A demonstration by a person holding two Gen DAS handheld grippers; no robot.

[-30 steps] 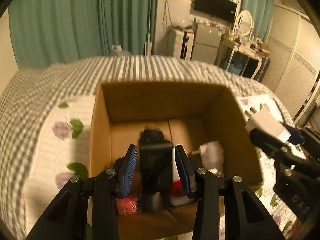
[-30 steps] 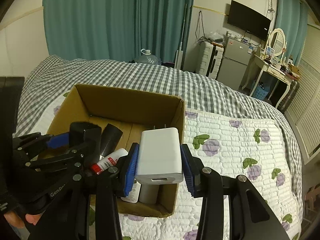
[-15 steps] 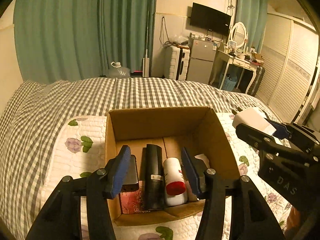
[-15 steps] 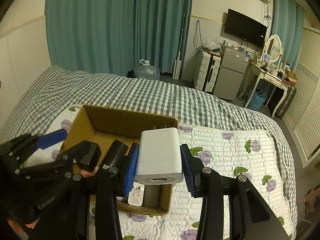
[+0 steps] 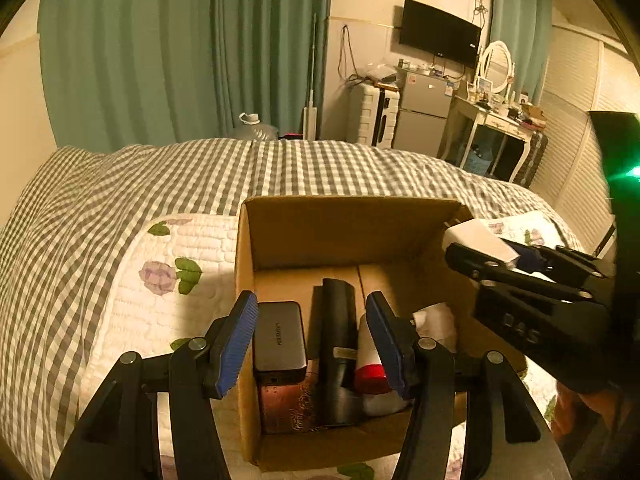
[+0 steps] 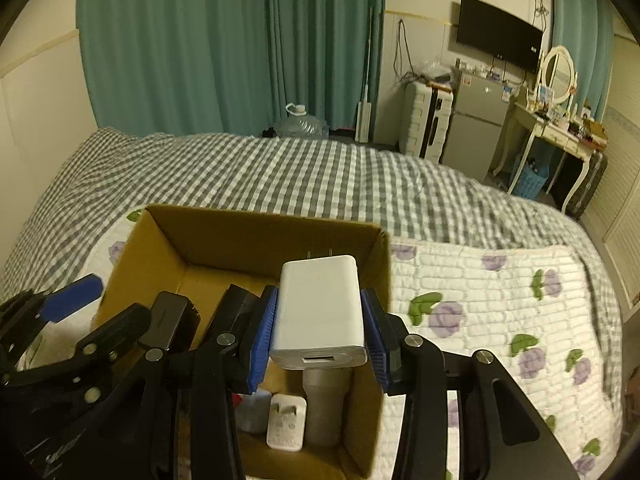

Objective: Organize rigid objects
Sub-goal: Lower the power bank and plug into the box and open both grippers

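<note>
A bed [image 6: 280,176] carries an open box [image 5: 344,224] on its floral quilt [image 6: 500,300]. The left gripper [image 5: 312,340] hangs empty, jaws spread, over the box's near edge, above a black power bank [image 5: 279,336]. The right gripper [image 6: 320,332] clamps a white charger [image 6: 320,312], prongs forward, over the box's right wall.

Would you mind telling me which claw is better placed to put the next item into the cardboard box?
The right claw: it grips the white charger directly above the cardboard box. The left claw is open and holds nothing.
</note>
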